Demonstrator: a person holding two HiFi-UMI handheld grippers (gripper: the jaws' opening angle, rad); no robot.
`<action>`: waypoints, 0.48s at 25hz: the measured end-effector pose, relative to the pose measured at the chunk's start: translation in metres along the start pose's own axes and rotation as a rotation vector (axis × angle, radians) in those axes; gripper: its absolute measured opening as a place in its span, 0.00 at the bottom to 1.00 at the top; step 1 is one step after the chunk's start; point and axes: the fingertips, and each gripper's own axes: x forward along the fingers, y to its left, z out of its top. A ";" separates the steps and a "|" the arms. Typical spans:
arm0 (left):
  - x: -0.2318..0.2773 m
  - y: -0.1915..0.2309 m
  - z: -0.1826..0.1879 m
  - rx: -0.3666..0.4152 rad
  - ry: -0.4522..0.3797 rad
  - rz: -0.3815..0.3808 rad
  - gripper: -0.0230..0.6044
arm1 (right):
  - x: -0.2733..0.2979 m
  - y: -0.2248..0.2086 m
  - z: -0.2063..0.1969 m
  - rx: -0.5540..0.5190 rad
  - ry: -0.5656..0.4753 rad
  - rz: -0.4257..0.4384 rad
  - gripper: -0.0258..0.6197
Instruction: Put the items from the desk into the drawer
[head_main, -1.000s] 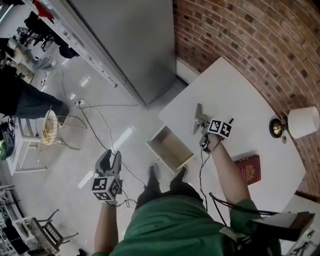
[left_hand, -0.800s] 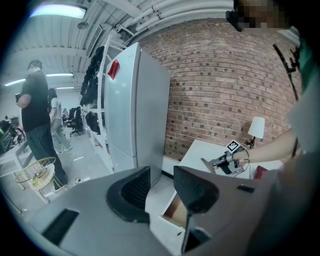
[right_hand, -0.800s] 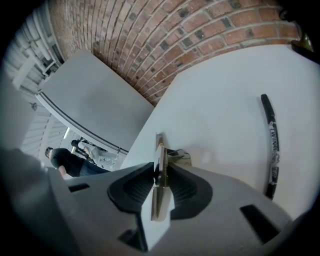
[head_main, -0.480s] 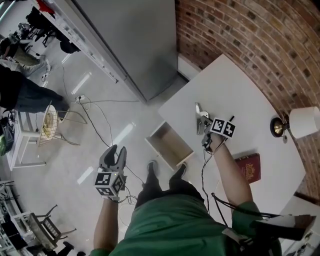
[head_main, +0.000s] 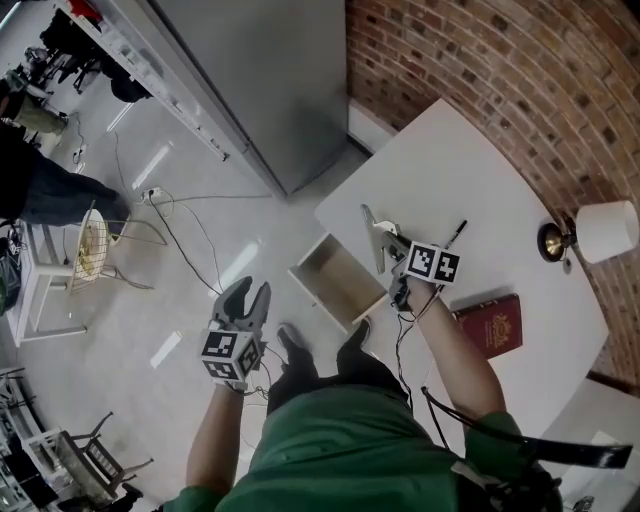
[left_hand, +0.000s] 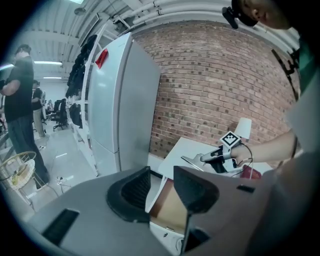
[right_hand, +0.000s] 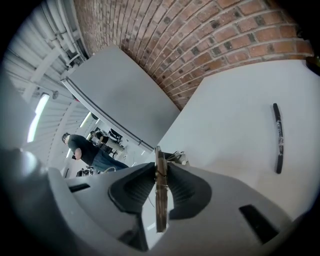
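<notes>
1. We watched the right gripper (head_main: 392, 246) swing off the middle of the white desk (head_main: 450, 170) and toward the open wooden drawer (head_main: 335, 280). A second earlier it had been farther back over the desktop.
2. Its jaws were clamped tight on the thin flat grey plate (head_main: 372, 232). The right gripper view showed that plate (right_hand: 160, 210) edge-on, pinched between both pads of the gripper (right_hand: 160, 187).
3. So the plate was in the air, lifted clear of the desk, beside the drawer's desk-side edge and not yet over its opening.
4. The left gripper (head_main: 247, 292) had risen too, closing in on the drawer from the floor side. Its jaws (left_hand: 161, 182) stood apart with nothing between them.
5. Behind the right gripper, away from the drawer, we saw the black pen (head_main: 455, 236) lying on the desk, and farther from the drawer the dark red book (head_main: 488, 325).
6. We judged that the carry was nearly done: the plate needed a short move over the drawer and a release. The pen and book remained to be fetched.
</notes>
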 end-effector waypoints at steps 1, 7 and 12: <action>0.003 0.000 -0.001 0.005 0.002 -0.019 0.26 | 0.001 0.007 -0.004 0.001 0.002 0.005 0.17; 0.005 0.008 -0.016 -0.017 0.050 -0.108 0.25 | 0.008 0.037 -0.043 -0.008 0.023 -0.008 0.17; 0.015 0.024 -0.033 -0.040 0.061 -0.161 0.24 | 0.013 0.049 -0.072 0.004 0.018 -0.061 0.17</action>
